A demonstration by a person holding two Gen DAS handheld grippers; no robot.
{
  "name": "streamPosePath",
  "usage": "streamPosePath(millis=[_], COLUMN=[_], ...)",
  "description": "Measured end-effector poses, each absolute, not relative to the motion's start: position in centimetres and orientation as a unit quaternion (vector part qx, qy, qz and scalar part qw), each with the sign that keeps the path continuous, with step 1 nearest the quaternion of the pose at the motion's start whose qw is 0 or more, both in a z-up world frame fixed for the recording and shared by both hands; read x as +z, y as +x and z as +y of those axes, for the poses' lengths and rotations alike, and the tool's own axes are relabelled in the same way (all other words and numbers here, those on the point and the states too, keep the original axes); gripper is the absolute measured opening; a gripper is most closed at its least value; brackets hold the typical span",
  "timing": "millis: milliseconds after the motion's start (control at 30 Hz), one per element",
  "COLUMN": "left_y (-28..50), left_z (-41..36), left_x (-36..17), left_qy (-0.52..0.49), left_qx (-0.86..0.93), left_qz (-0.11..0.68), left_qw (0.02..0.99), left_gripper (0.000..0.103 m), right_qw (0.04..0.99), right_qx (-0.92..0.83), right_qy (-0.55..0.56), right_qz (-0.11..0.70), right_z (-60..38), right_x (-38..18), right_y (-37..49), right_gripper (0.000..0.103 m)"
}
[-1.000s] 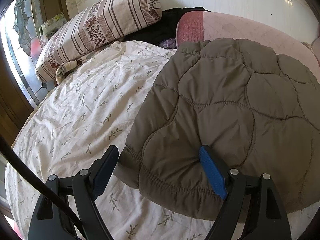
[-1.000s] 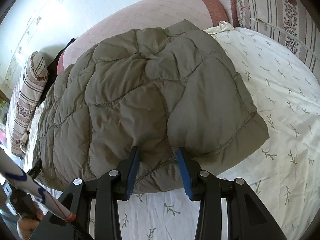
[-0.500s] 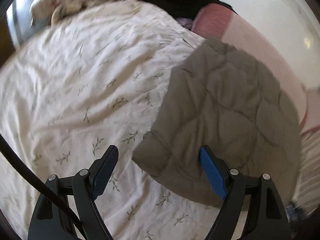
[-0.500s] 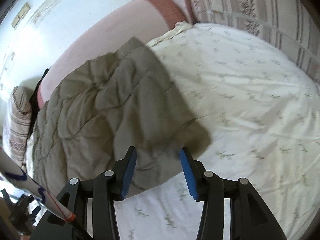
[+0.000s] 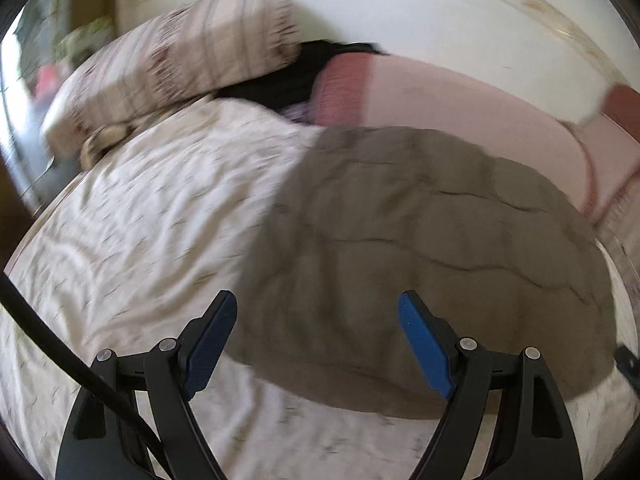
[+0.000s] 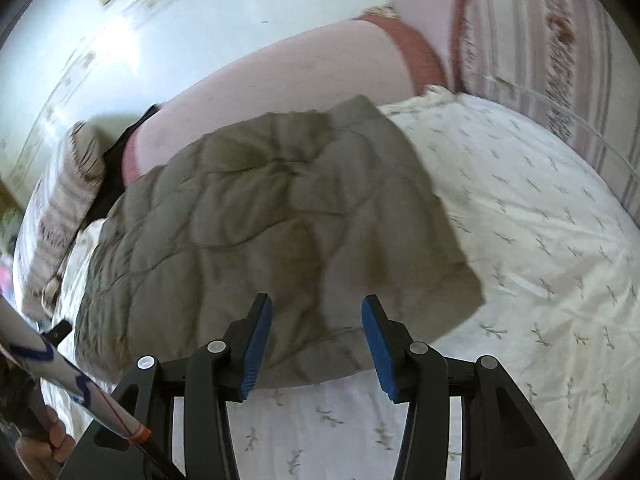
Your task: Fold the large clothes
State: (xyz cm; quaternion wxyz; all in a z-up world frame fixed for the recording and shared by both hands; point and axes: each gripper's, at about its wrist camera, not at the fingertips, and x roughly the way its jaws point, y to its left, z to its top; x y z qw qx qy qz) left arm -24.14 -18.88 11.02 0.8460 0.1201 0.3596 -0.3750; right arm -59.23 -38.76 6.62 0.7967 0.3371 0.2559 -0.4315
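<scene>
A: Item one, the garment?

B: I list a quilted olive-brown jacket (image 6: 272,220), folded into a flat block on the bed sheet (image 6: 540,240), white with a leaf print. In my right wrist view it fills the centre; its near hem runs from 7 to 4 o'clock.

A: Tongs?

B: Left tongs (image 5: 316,344): spread wide, released, nothing pinched; the jacket (image 5: 420,248) lies beyond them. Right tongs (image 6: 316,344): jaws have just been opening, released, hovering over the near hem with no pad pressing on fabric.

A: Surroundings?

B: Striped pillow (image 5: 172,76) at 11 o'clock in my left view, a pink folded quilt (image 5: 460,104) at 1 o'clock behind the jacket. That view is motion-blurred.
</scene>
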Motion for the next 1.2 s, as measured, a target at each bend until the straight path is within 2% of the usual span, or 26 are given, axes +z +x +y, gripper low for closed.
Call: streamPosePath(millis=[67, 167, 300, 400, 567, 600, 667, 700, 733, 833, 933, 1033, 1100, 1133, 1167, 1200], left_y=[-24.7, -22.8, -18.1, -16.0, -14.9, -14.7, -14.6, -14.8, -15.1, -16.9, -18.8, -21.3, -22.6, -23.0, -23.1, -23.4], left_z=[-19.9, -19.9, -16.6, -14.6, -15.2, -15.5, -15.9, -16.2, -16.5, -16.8, -16.0, -13.4, -11.7, -11.0, -10.7, -9.7], left_x=[10.2, 8.7, 6.8, 4.4, 2.6, 2.3, 2.2, 2.6, 3.2, 5.4, 7.3, 8.4, 8.5, 8.3, 8.0, 7.7], left_qy=[0.142, 0.125, 0.021, -0.080, -0.126, -0.135, -0.139, -0.130, -0.114, -0.072, -0.048, -0.024, -0.021, -0.017, -0.012, -0.012], left_qx=[-0.375, -0.356, -0.291, -0.285, -0.306, -0.314, -0.331, -0.340, -0.342, -0.334, -0.327, -0.323, -0.326, -0.325, -0.318, -0.309], left_qz=[0.358, 0.415, 0.524, 0.591, 0.600, 0.601, 0.590, 0.579, 0.570, 0.541, 0.522, 0.515, 0.514, 0.511, 0.512, 0.518], left_qw=[0.844, 0.828, 0.800, 0.750, 0.728, 0.723, 0.724, 0.729, 0.739, 0.768, 0.786, 0.793, 0.793, 0.795, 0.798, 0.798], left_gripper=[0.082, 0.082, 0.082, 0.087, 0.090, 0.090, 0.086, 0.072, 0.063, 0.044, 0.040, 0.041, 0.043, 0.049, 0.053, 0.061], right_qw=[0.797, 0.763, 0.691, 0.663, 0.660, 0.658, 0.660, 0.669, 0.677, 0.697, 0.701, 0.694, 0.674, 0.666, 0.650, 0.639], right_qx=[-0.418, -0.437, -0.492, -0.472, -0.441, -0.426, -0.405, -0.407, -0.412, -0.436, -0.446, -0.455, -0.456, -0.460, -0.474, -0.484], right_qy=[0.356, 0.415, 0.493, 0.562, 0.597, 0.614, 0.629, 0.618, 0.605, 0.560, 0.544, 0.542, 0.562, 0.567, 0.569, 0.572], right_qz=[0.252, 0.235, 0.192, 0.151, 0.109, 0.093, 0.067, 0.069, 0.076, 0.104, 0.116, 0.133, 0.145, 0.153, 0.169, 0.176], right_z=[-38.7, -39.8, -41.5, -42.5, -44.5, -45.0, -45.4, -45.5, -45.5, -44.7, -43.3, -41.3, -40.2, -39.7, -39.1, -38.8], right_x=[6.3, 4.9, 3.2, 0.9, -2.4, -3.3, -3.8, -3.3, -2.7, -0.6, 1.4, 3.1, 3.2, 3.1, 2.9, 2.7], right_y=[-59.2, -61.3, -65.9, -68.0, -67.8, -67.8, -67.7, -67.5, -67.2, -66.2, -66.5, -68.2, -69.7, -70.3, -71.1, -71.6], right_gripper=[0.060, 0.060, 0.060, 0.060, 0.062, 0.058, 0.036, 0.033, 0.028, 0.022, 0.021, 0.022, 0.029, 0.040, 0.048, 0.051])
